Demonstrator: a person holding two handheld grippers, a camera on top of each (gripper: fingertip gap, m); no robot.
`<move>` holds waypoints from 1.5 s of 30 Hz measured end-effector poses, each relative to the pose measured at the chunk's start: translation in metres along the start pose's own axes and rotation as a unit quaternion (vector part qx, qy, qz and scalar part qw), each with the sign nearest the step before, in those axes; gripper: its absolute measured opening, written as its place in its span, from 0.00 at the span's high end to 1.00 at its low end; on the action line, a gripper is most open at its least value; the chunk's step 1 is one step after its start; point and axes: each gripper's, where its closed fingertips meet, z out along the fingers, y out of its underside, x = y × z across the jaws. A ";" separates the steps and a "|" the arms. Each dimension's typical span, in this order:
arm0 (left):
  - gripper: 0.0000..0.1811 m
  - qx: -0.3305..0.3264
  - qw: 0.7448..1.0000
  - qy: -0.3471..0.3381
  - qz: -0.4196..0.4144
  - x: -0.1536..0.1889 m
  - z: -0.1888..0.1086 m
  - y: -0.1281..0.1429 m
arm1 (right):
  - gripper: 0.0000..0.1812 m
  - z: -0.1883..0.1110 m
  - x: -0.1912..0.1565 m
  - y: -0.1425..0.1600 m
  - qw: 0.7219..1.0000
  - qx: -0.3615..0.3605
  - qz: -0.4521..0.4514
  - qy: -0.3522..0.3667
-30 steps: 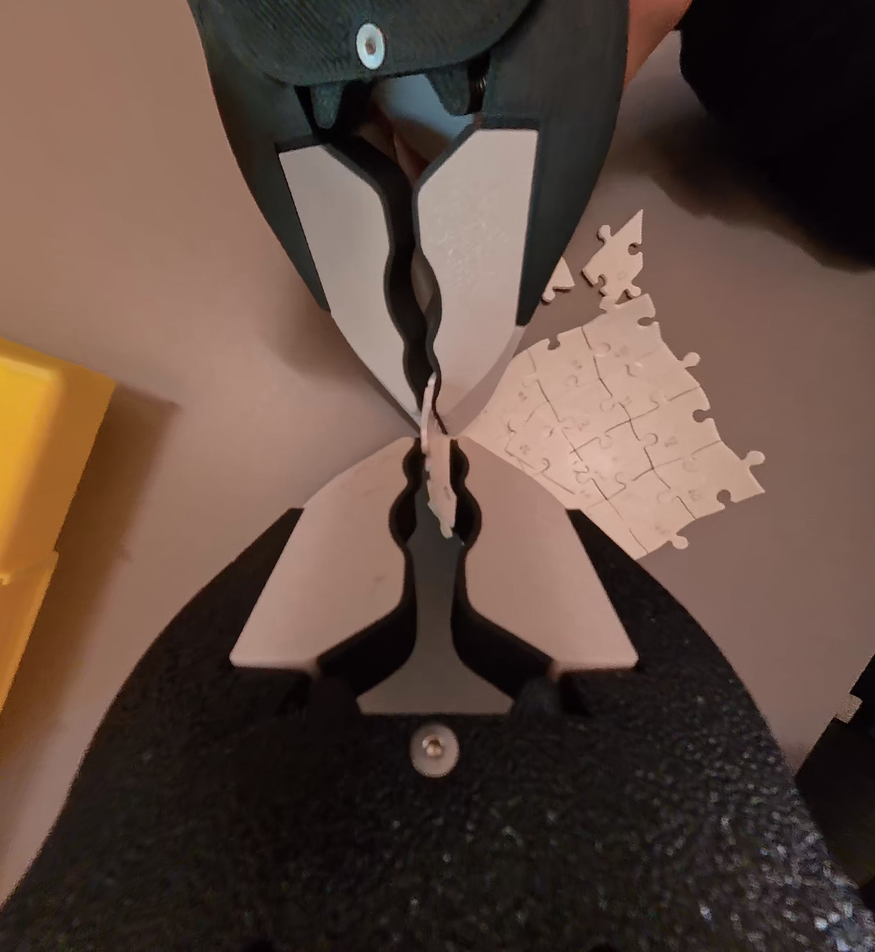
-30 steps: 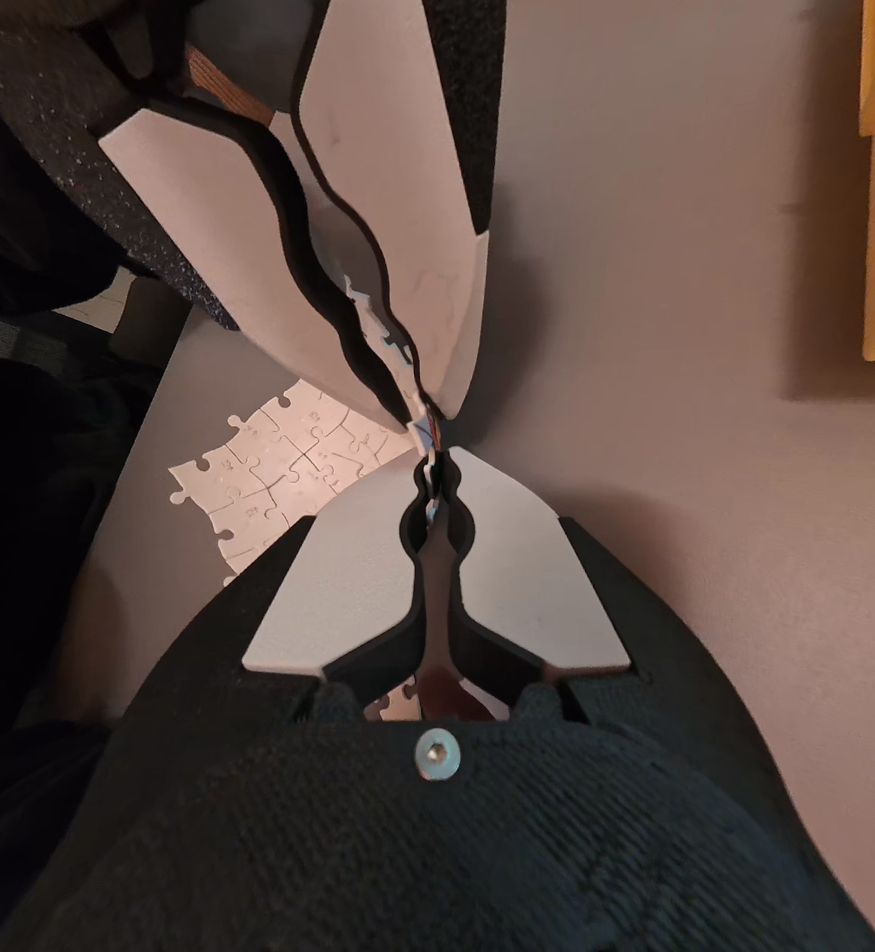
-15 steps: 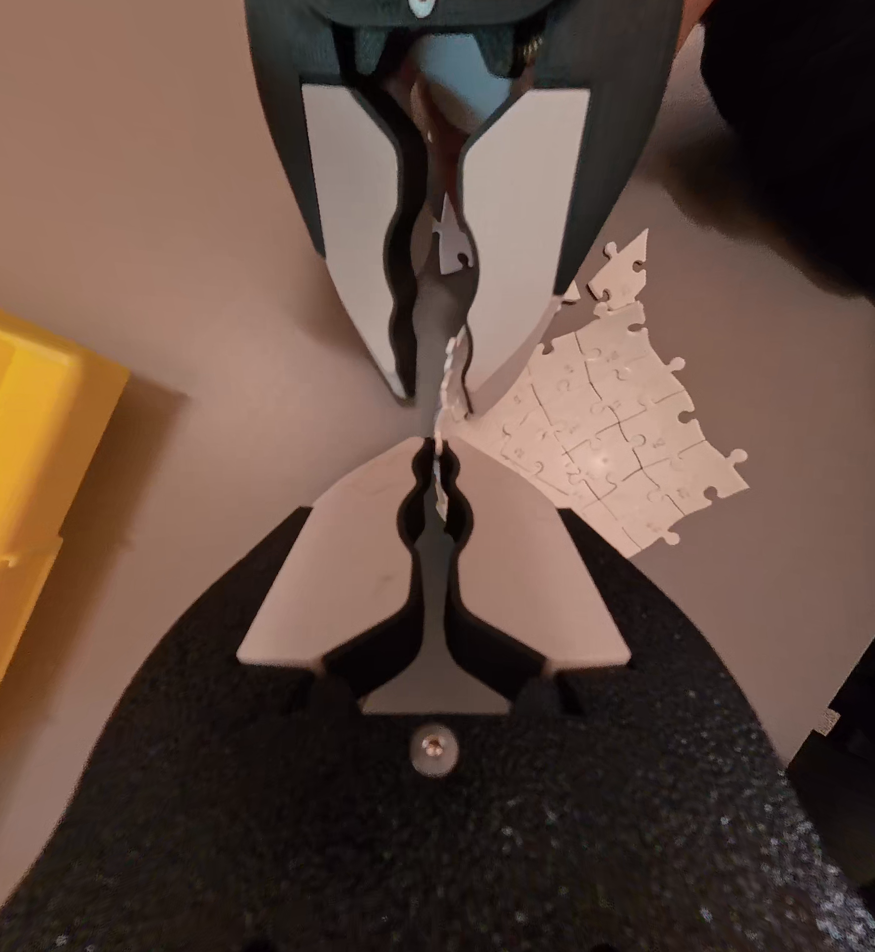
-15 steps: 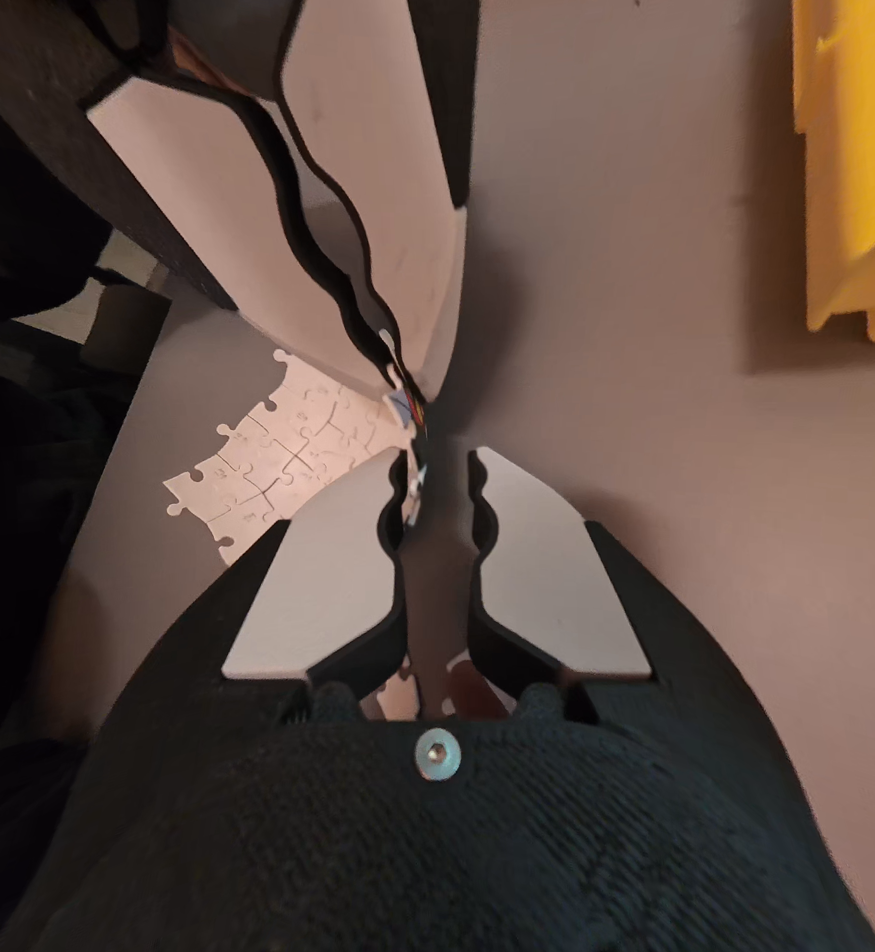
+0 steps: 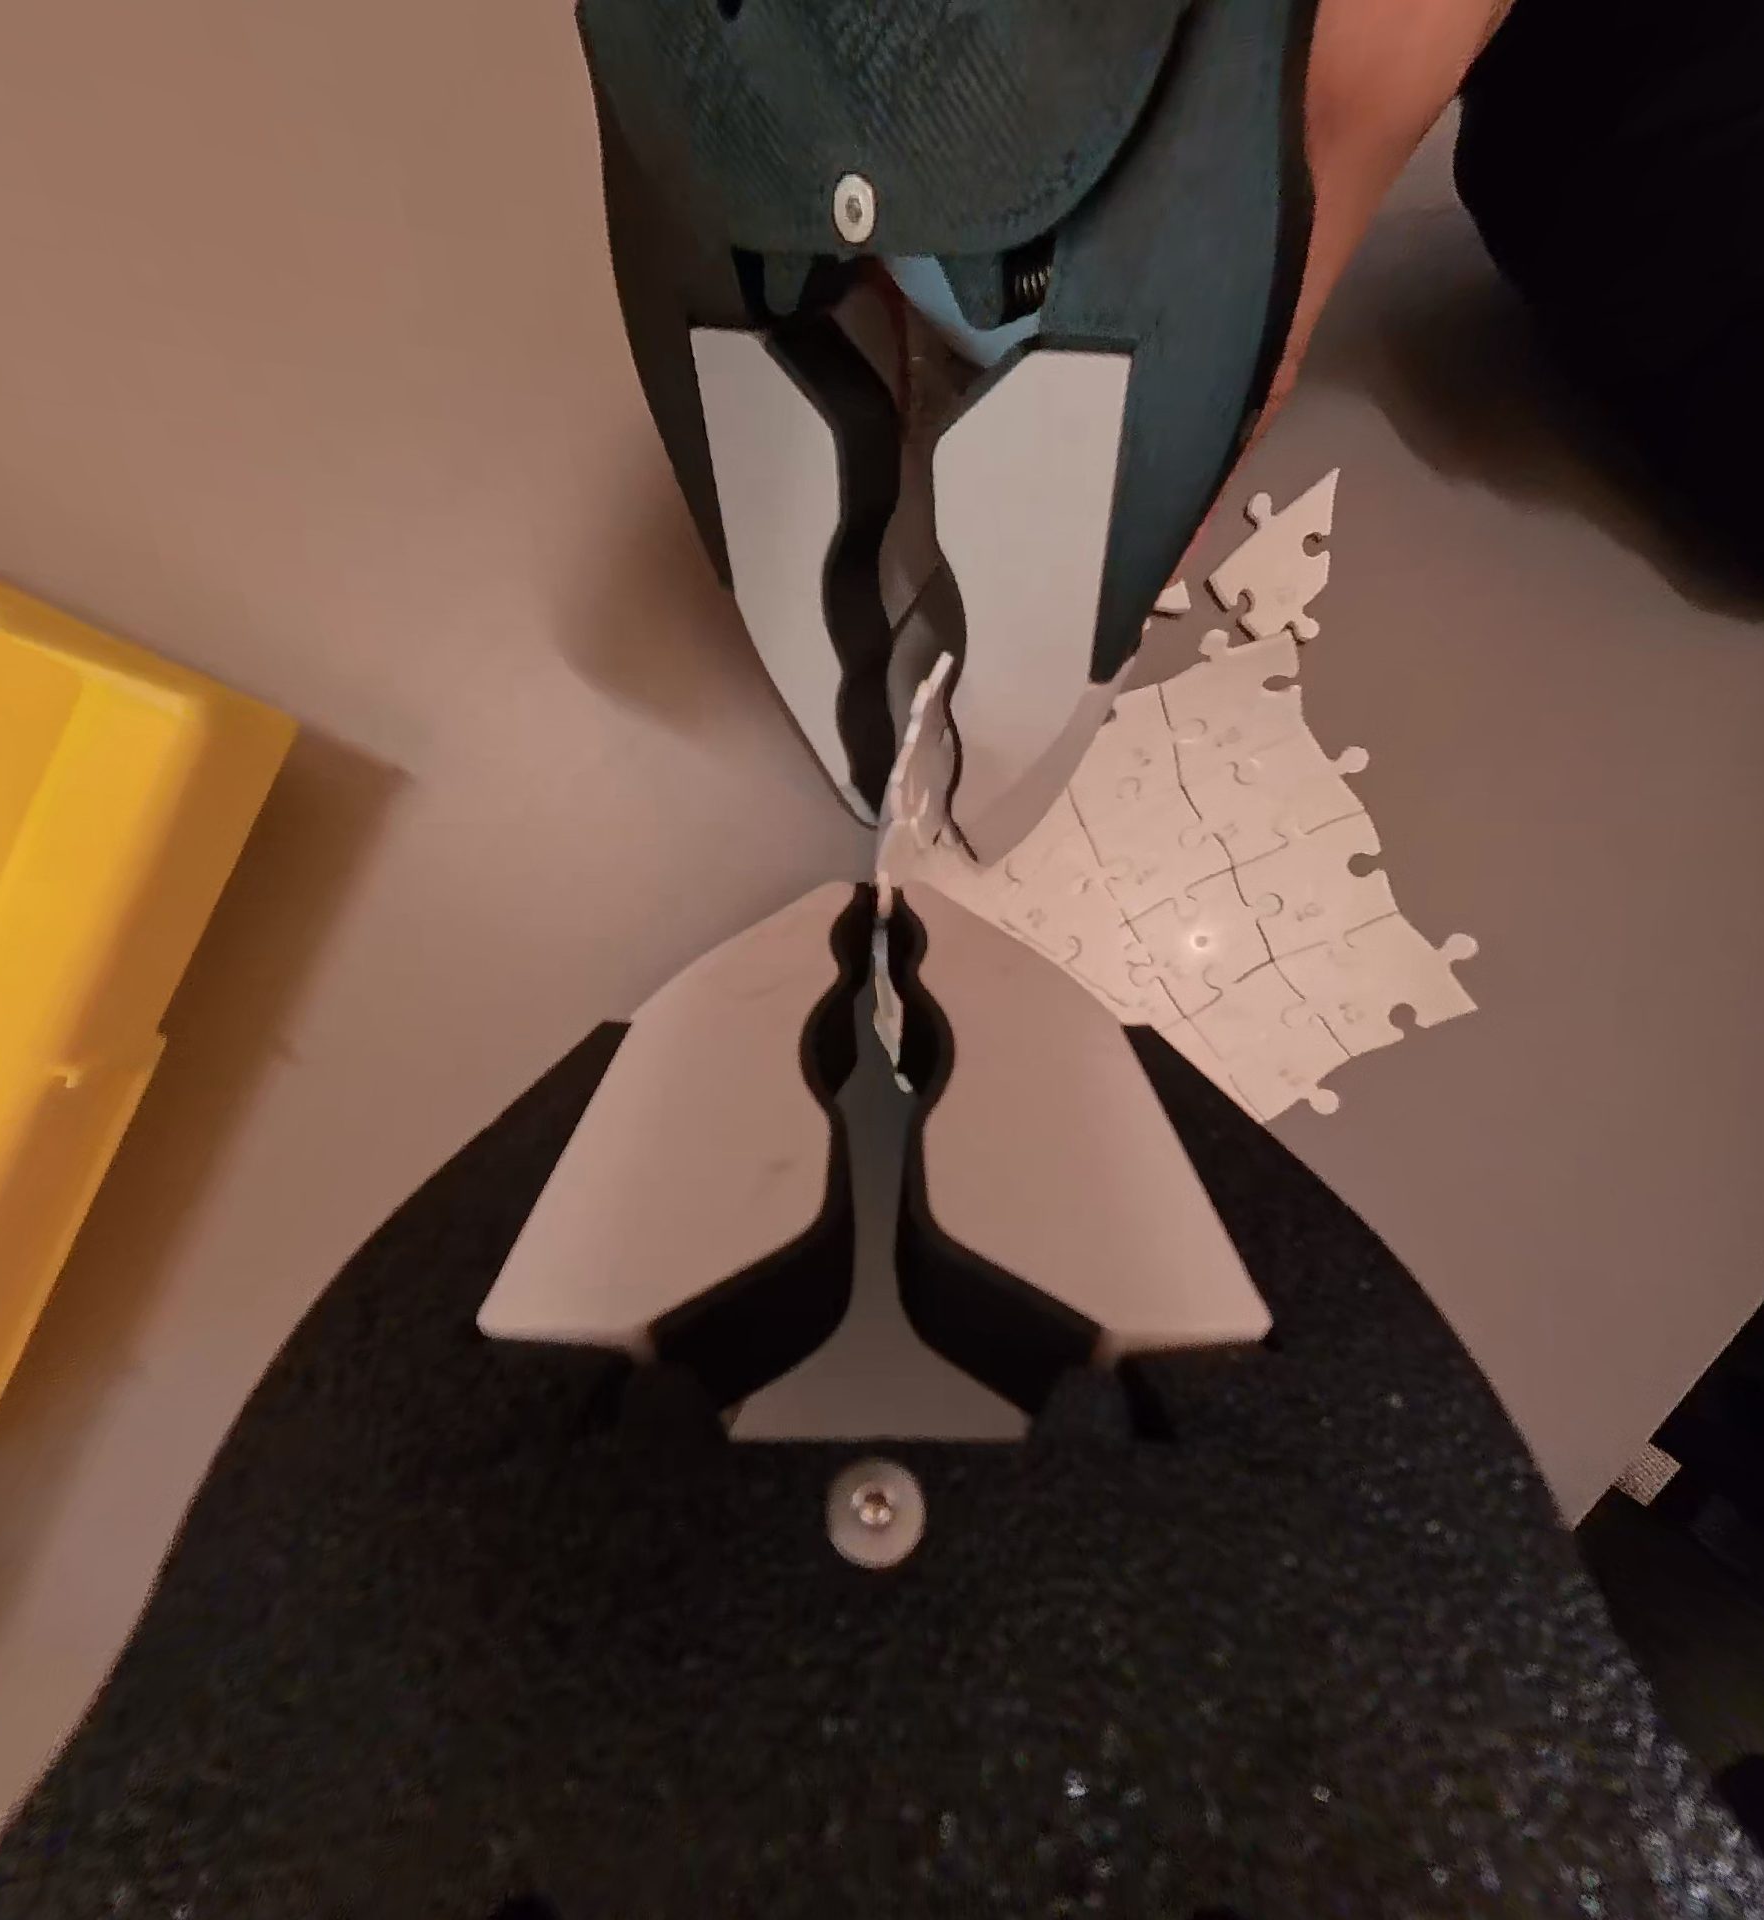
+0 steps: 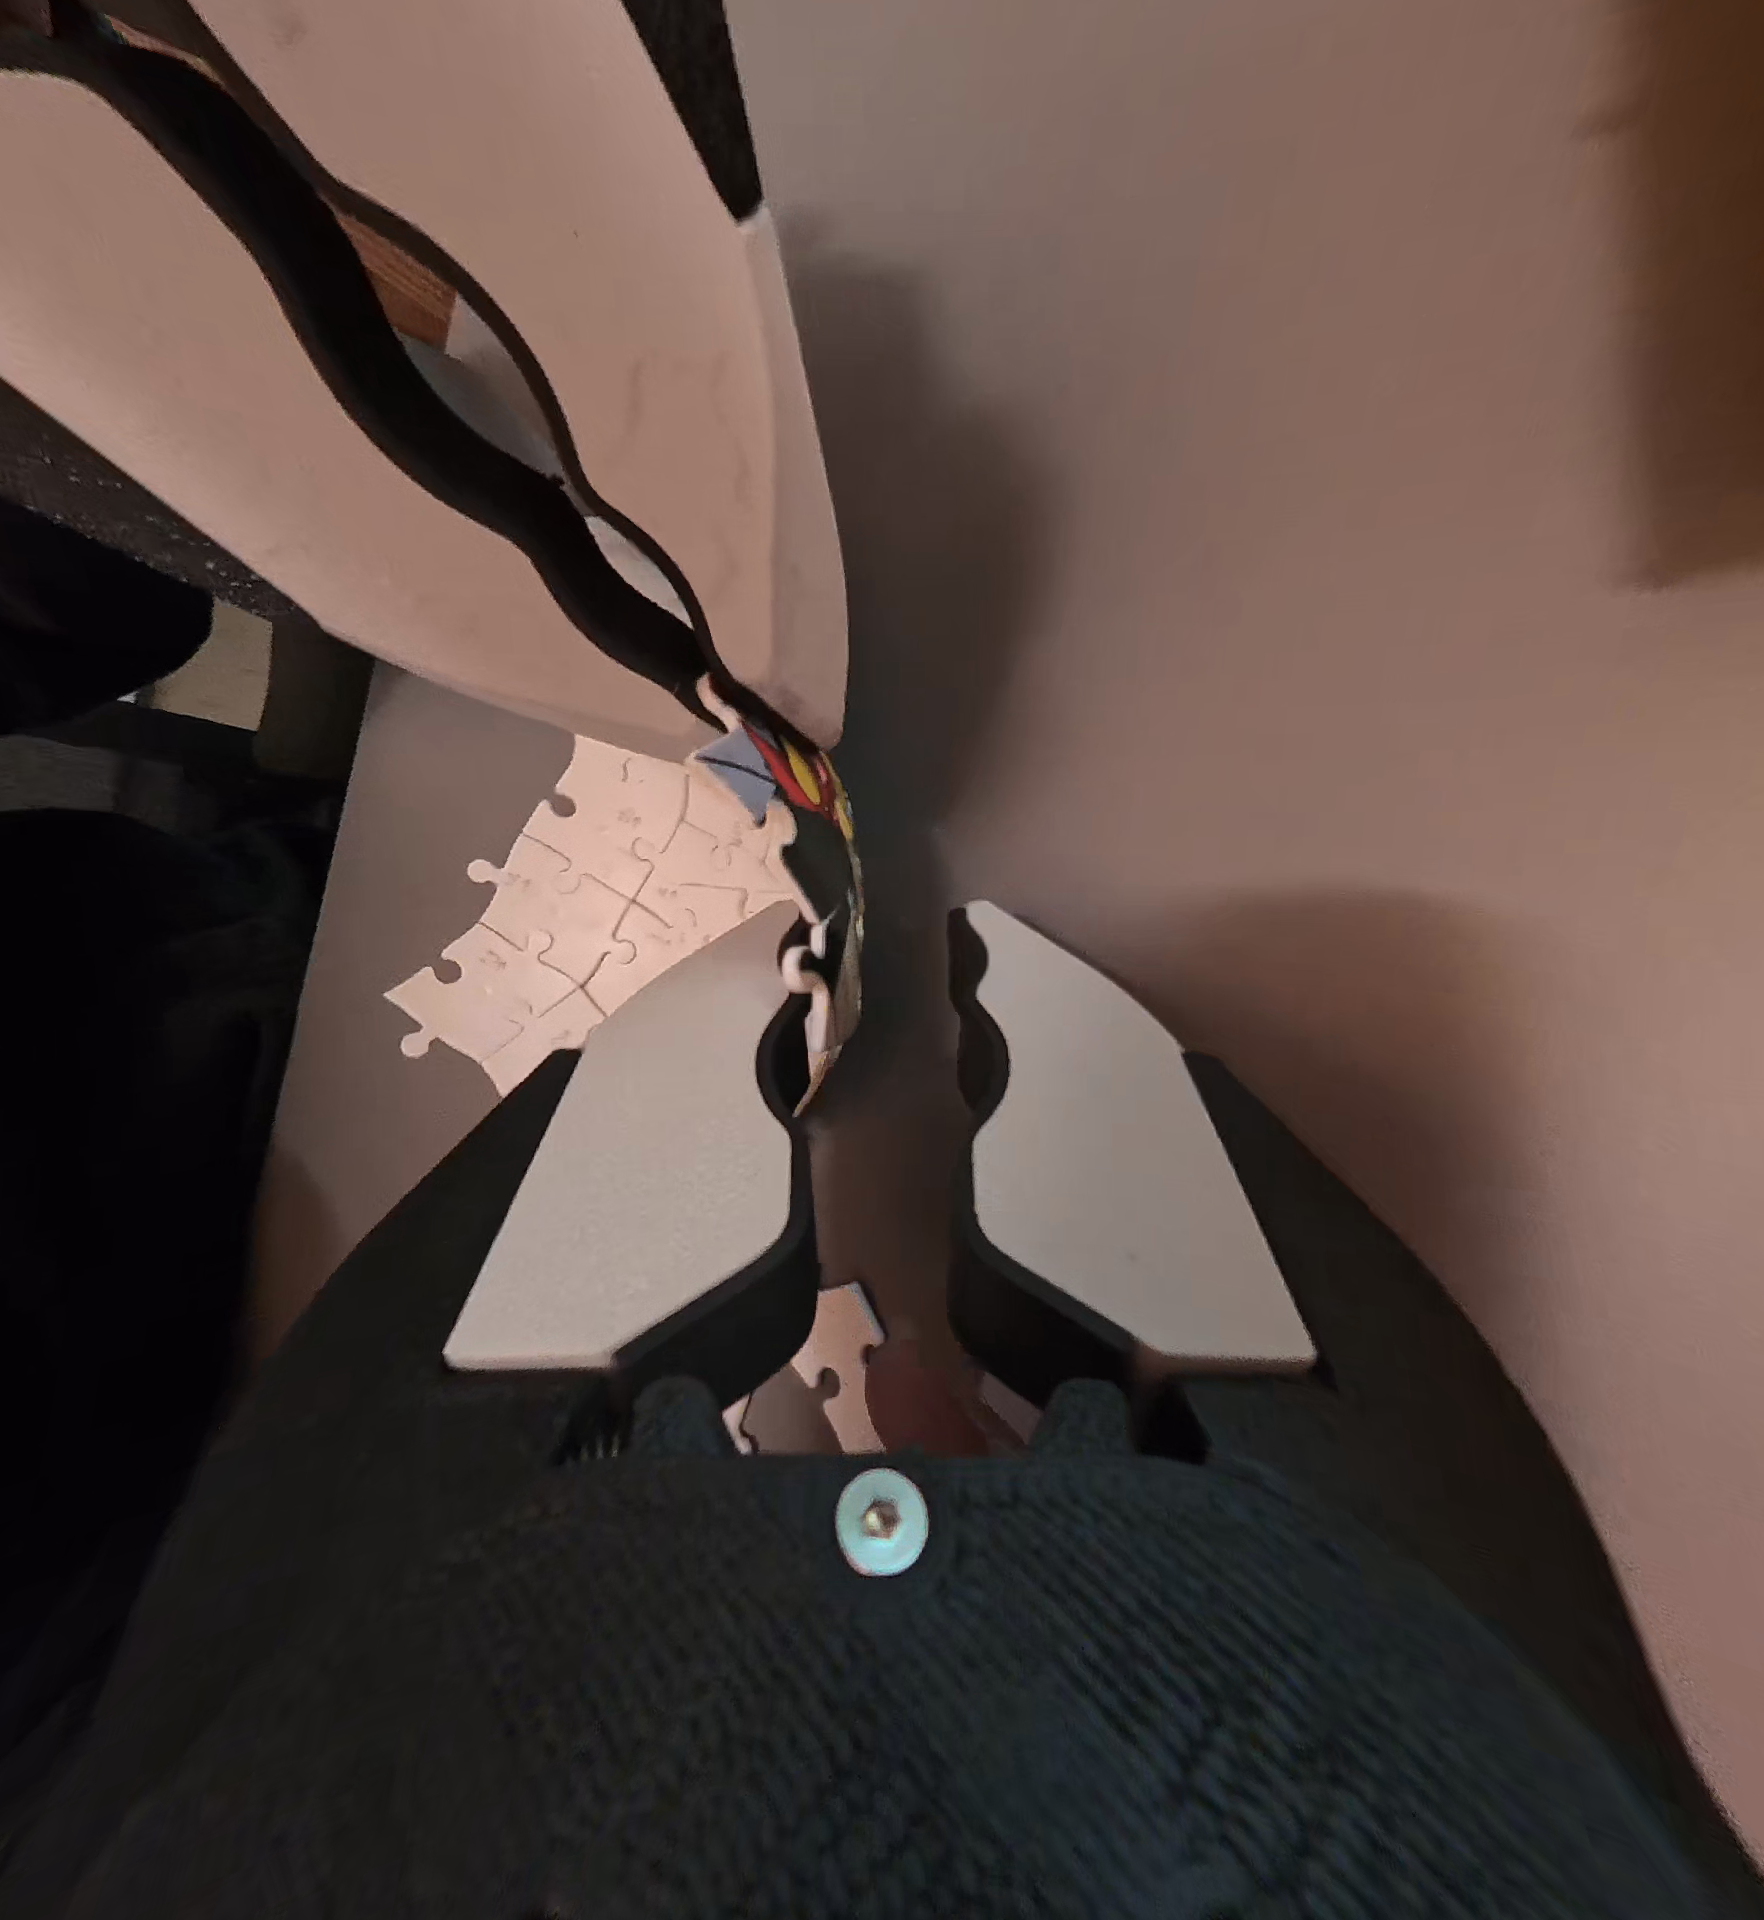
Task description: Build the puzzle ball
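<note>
- Two hand-held grippers meet tip to tip above a grey-brown table (image 5: 338, 416); the left hand-held gripper (image 5: 883, 914) is clamped tight on a small strip of joined puzzle pieces (image 5: 888, 977), held on edge between its pale fingers (image 5: 712, 1122).
- Facing it from the far side, the right hand-held gripper (image 5: 919, 821) has its jaws parted, and the free end of the strip reaches into the gap between them.
- From the right wrist view, the right hand-held gripper (image 6: 883, 935) stands clearly open, gripping nothing; the strip (image 6: 826, 883) shows a printed face of red, yellow, blue and black and lies close against the left-hand finger (image 6: 649, 1174) in that picture, though contact cannot be made out.
- Just beyond the two tips, a flat, fan-shaped section of assembled puzzle (image 5: 1231, 894) lies blank side up on the table, near its edge.
- One loose piece with a pointed tip (image 5: 1283, 561) sits just beside that section's far corner, and a smaller fragment (image 5: 1174, 597) peeks out from behind the right hand-held gripper.
- A yellow plastic bin (image 5: 47, 935) rests on the table well apart from the puzzle, on the opposite side of the grippers.
- A person's hand (image 5: 1377, 156) shows behind the right hand-held gripper's body.
</note>
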 end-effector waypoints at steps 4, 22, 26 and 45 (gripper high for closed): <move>0.99 0.001 1.000 -0.003 -0.003 -0.001 0.000 0.000 | 0.93 0.001 -0.002 0.002 1.000 -0.003 0.007 -0.015; 0.99 0.016 0.999 -0.017 -0.033 -0.010 -0.002 0.003 | 0.97 0.003 0.002 -0.005 1.000 -0.001 -0.016 -0.009; 0.91 0.011 1.000 0.001 -0.028 -0.004 -0.001 0.006 | 0.97 0.003 0.003 -0.006 0.999 0.004 -0.039 -0.004; 0.98 -0.040 0.996 0.017 -0.078 -0.010 0.005 0.025 | 0.97 0.000 0.005 -0.015 0.997 0.027 -0.073 0.019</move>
